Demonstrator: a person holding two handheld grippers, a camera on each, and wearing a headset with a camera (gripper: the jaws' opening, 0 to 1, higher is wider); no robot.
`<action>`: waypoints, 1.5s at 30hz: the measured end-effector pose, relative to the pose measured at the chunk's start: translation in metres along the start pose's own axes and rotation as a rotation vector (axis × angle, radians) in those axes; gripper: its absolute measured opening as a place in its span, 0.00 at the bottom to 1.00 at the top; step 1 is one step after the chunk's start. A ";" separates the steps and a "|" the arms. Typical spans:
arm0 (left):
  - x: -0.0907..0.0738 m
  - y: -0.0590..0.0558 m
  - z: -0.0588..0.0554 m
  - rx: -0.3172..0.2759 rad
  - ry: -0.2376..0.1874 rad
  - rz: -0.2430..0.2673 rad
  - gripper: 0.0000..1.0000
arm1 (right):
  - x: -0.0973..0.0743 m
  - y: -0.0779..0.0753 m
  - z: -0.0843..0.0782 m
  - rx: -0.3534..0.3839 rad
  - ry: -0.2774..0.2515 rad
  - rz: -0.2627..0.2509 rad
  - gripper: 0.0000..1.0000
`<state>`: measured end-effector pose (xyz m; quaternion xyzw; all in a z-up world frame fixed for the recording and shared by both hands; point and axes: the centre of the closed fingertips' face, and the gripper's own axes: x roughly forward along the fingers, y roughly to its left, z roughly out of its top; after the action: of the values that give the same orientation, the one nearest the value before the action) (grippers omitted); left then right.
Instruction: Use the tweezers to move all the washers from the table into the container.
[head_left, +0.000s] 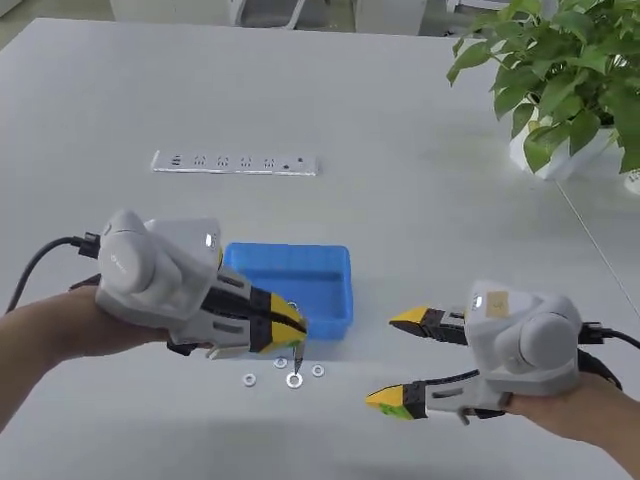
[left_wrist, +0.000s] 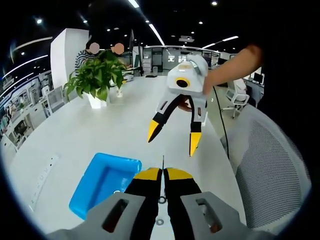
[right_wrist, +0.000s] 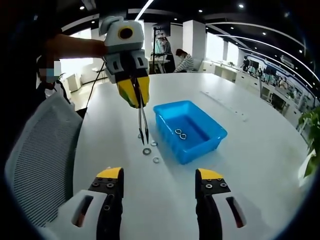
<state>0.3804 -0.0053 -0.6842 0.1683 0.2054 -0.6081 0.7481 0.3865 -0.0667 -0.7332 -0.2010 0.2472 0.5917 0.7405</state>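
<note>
Pinching thin metal tweezers (head_left: 297, 358) in left gripper (head_left: 288, 325), tips down over small silver washers (head_left: 294, 380) at lower centre for pick-up beside blue plastic container (head_left: 332, 318); right gripper (head_left: 395, 358) spread, idle.

- The tweezers (head_left: 297, 360) are mostly covered by the left gripper (head_left: 298, 322); just the tips show.
- Whether those tips touch the washer (head_left: 294, 380) is too small to tell (head view).
- The container (head_left: 300, 268) has its near-left corner behind that gripper.
- The plant (head_left: 560, 70) is cut by the right edge.
</note>
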 end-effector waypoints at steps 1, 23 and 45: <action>0.001 0.000 -0.001 -0.001 0.001 -0.001 0.06 | 0.000 0.000 0.000 0.001 0.000 0.001 0.59; 0.012 -0.005 -0.016 -0.021 0.020 -0.021 0.06 | 0.004 0.002 -0.009 0.008 0.013 0.020 0.57; 0.005 -0.007 -0.024 -0.013 0.046 -0.043 0.06 | 0.024 0.011 0.004 -0.035 -0.006 0.076 0.49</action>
<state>0.3722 0.0014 -0.7070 0.1728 0.2304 -0.6187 0.7309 0.3810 -0.0434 -0.7444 -0.2026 0.2418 0.6241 0.7148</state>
